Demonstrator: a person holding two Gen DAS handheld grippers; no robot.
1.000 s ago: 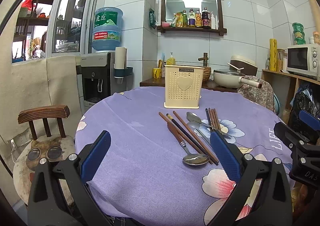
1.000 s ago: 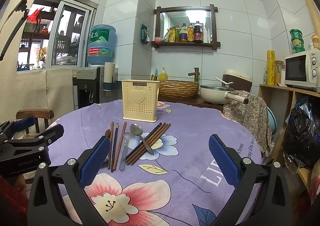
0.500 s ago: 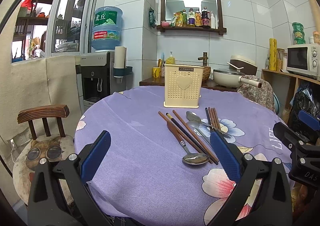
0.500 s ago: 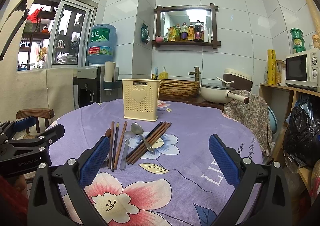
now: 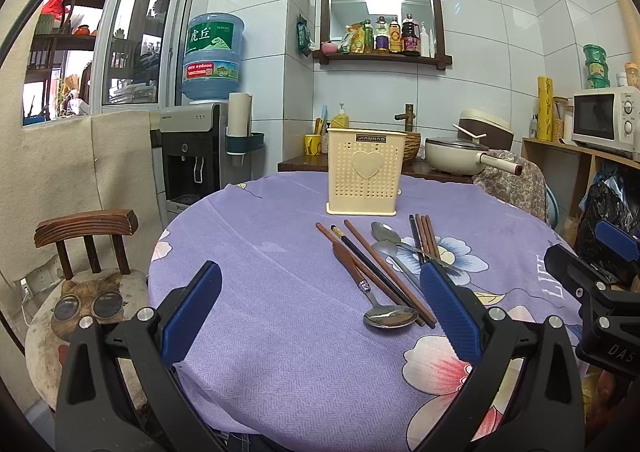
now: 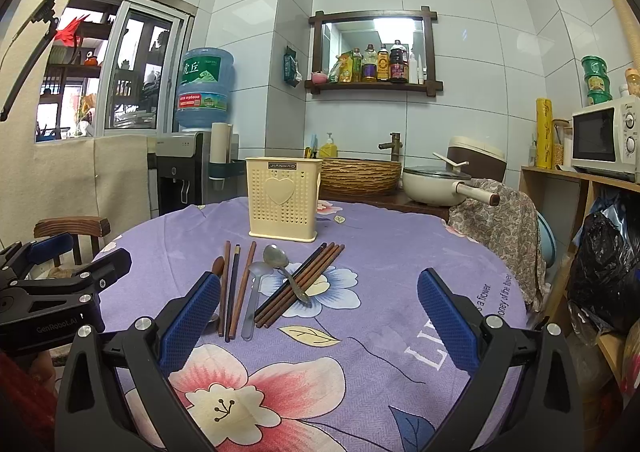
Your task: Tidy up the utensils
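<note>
A cream perforated utensil holder (image 5: 365, 171) (image 6: 283, 199) with a heart on its front stands upright on the round table. In front of it lie loose utensils: brown and black chopsticks (image 5: 376, 271) (image 6: 232, 284), a second bundle of chopsticks (image 5: 423, 232) (image 6: 301, 284), a wooden-handled spoon (image 5: 387, 317) and two metal spoons (image 5: 385, 233) (image 6: 276, 255). My left gripper (image 5: 320, 312) hovers open at the near left of the utensils, empty. To their right my right gripper (image 6: 318, 316) is open too, with nothing between its fingers.
The table wears a purple floral cloth (image 5: 260, 252) (image 6: 380, 252). A wooden chair (image 5: 86, 228) with a cat cushion stands at the left. Behind are a water dispenser (image 5: 196, 156), a counter with a pot (image 5: 456, 154) and woven basket (image 6: 360, 176), and a microwave (image 6: 604, 140) on a shelf.
</note>
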